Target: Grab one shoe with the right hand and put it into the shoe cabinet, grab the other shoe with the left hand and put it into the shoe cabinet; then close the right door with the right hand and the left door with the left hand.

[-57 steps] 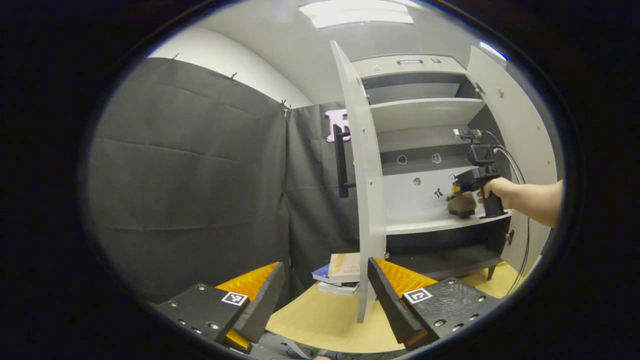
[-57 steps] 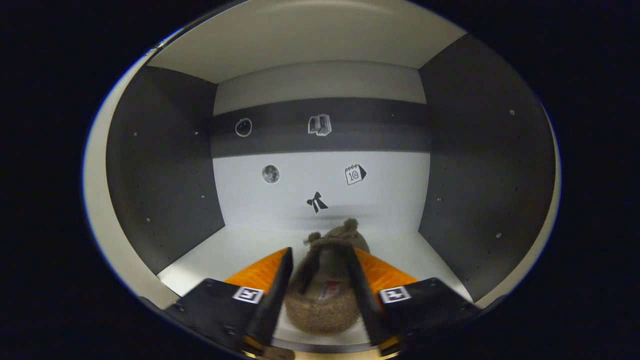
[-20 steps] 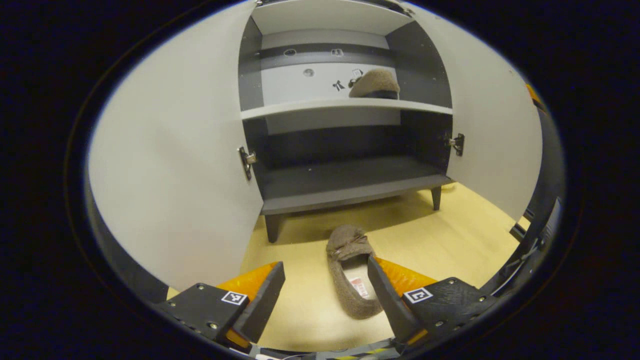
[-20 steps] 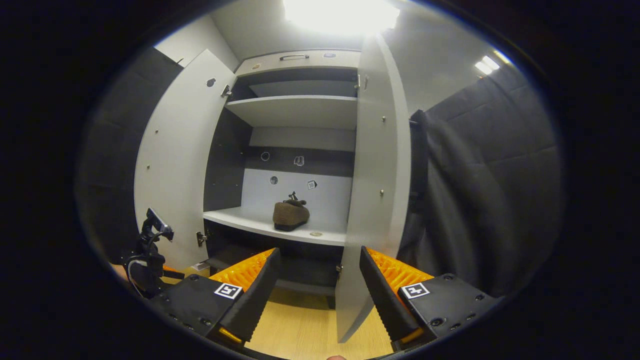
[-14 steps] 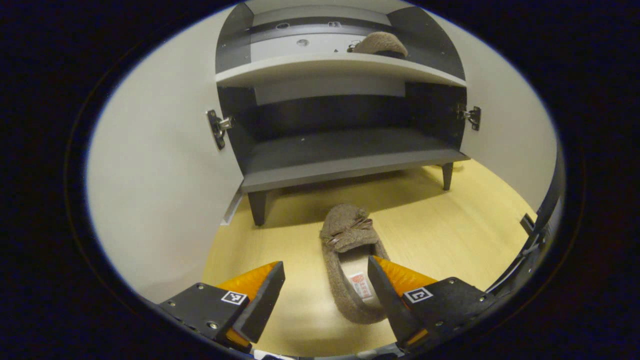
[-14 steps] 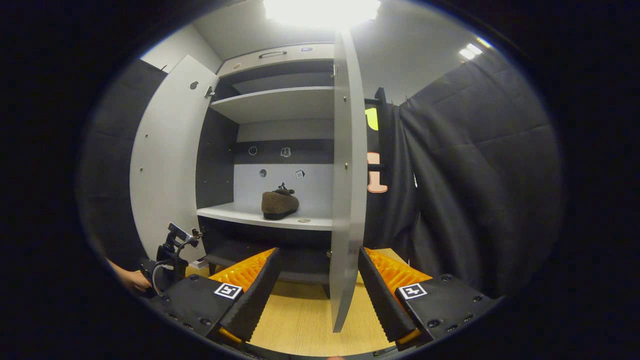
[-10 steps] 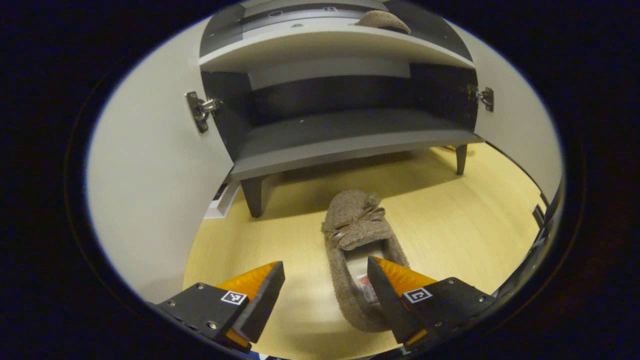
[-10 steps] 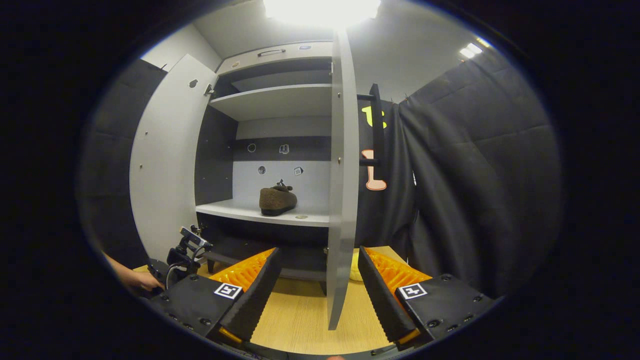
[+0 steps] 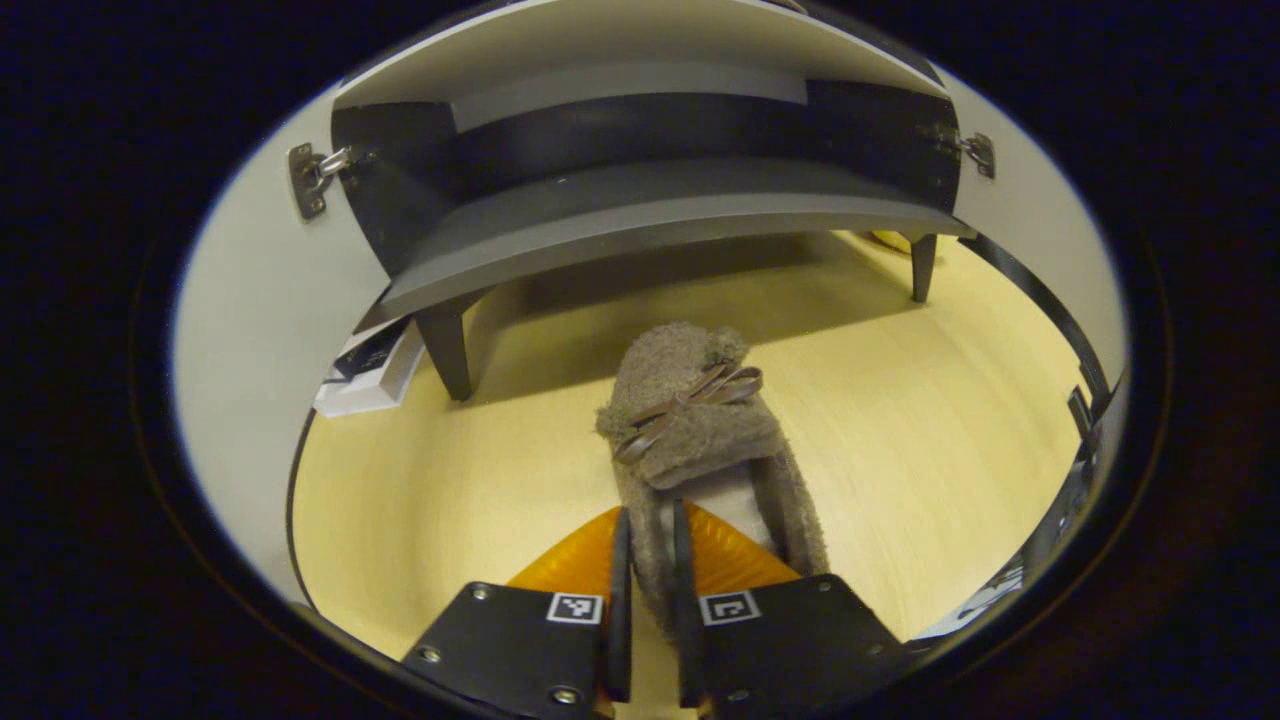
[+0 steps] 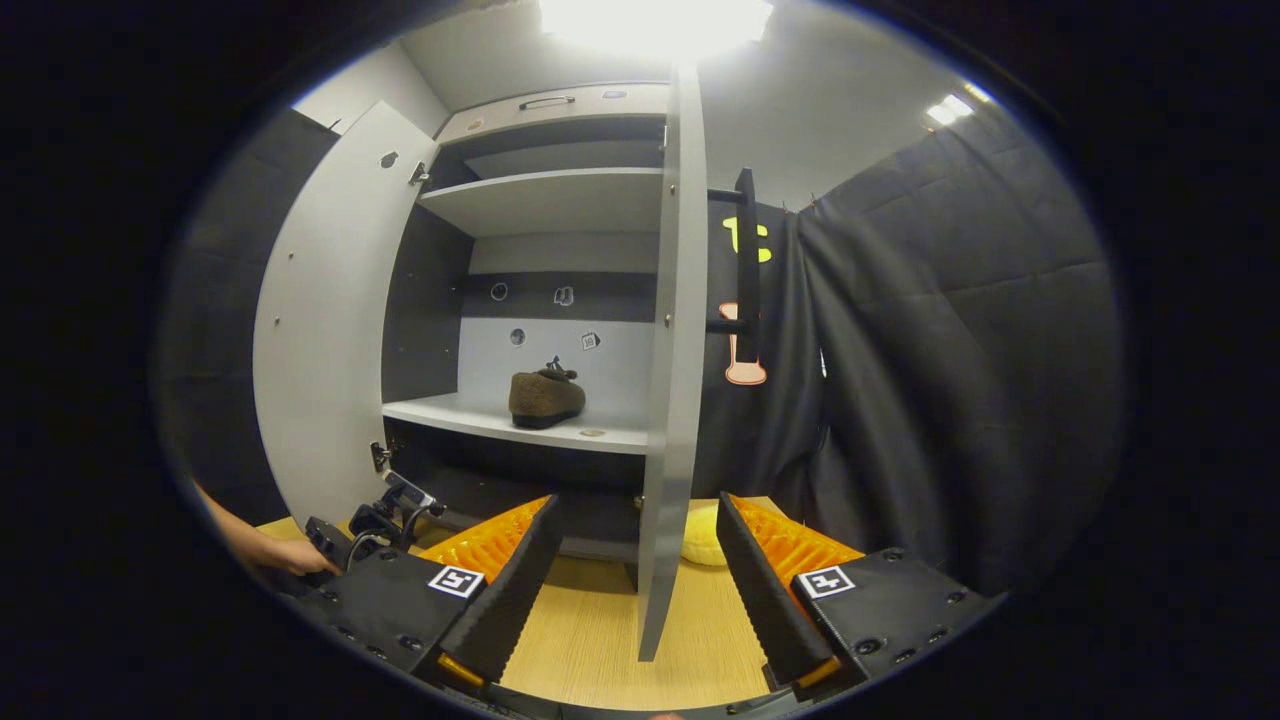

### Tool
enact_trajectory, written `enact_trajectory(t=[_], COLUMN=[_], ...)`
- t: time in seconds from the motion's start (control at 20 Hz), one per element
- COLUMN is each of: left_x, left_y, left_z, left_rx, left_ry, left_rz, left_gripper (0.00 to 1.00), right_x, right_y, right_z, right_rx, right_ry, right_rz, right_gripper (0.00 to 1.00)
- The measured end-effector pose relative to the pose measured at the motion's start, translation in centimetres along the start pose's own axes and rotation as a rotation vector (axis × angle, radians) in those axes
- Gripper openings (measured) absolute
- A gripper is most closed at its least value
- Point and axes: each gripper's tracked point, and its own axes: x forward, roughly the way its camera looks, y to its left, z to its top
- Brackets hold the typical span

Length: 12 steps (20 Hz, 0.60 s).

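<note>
Left gripper view: the left gripper (image 9: 648,600) pinched the side wall of the brown shoe (image 9: 695,440), which lay on the floor (image 9: 900,400) before the shoe cabinet (image 9: 640,215).

Right gripper view: the right gripper (image 10: 630,570) was spread wide, gripping nothing. The other shoe (image 10: 545,397) rested on the cabinet's middle shelf (image 10: 480,415), behind the open right door (image 10: 672,350).

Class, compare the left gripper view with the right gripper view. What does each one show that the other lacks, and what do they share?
Left gripper view: the left gripper is clamped on the side wall of a fuzzy brown slipper lying on the floor.
Right gripper view: the open right gripper faces the edge of the grey right door, and a matching brown slipper sits on the white shelf.
Both views: the grey shoe cabinet and the pale wooden floor.
</note>
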Motion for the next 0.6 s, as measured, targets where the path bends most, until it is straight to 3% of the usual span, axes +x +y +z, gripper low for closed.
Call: enact_trajectory(t=[0.05, 0.1, 0.15, 0.2, 0.25, 0.3, 0.35, 0.4, 0.6], left_x=[-0.3, -0.5, -0.4, -0.5, -0.5, -0.5, -0.6, -0.6, -0.9], left_y=[0.2, 0.1, 0.1, 0.1, 0.2, 0.2, 0.2, 0.6, 0.4], left_z=[-0.1, 0.2, 0.3, 0.3, 0.4, 0.5, 0.6, 0.6, 0.5], left_rx=[0.006, 0.009, 0.007, -0.004, -0.032, -0.071, -0.107, -0.140, -0.219], left_ry=[-0.002, -0.018, -0.022, -0.029, -0.035, -0.045, -0.049, -0.060, -0.054], left_rz=[0.017, 0.033, 0.039, 0.043, 0.043, 0.044, 0.040, 0.047, 0.046], left_gripper=[0.12, 0.05, 0.05, 0.10, 0.02, 0.02, 0.10, 0.02, 0.01], right_x=[-0.1, -0.1, -0.3, -0.5, -0.6, -0.7, -0.8, -1.0, -1.3], right_y=[0.0, 0.0, 0.0, 0.1, 0.0, 0.0, 0.1, 0.1, 0.1], right_z=[0.0, 0.1, -0.1, -0.2, -0.3, -0.4, -0.6, -0.6, -0.9], right_rx=[0.004, 0.003, 0.001, -0.002, -0.005, -0.008, -0.010, -0.011, -0.007], right_ry=[-0.003, -0.003, 0.001, 0.007, 0.010, 0.015, 0.019, 0.023, 0.033], right_rz=[0.003, 0.003, 0.004, 0.004, 0.006, 0.006, 0.006, 0.007, 0.010], right_gripper=[0.98, 0.98, 0.98, 0.98, 0.98, 0.97, 0.98, 0.98, 0.98])
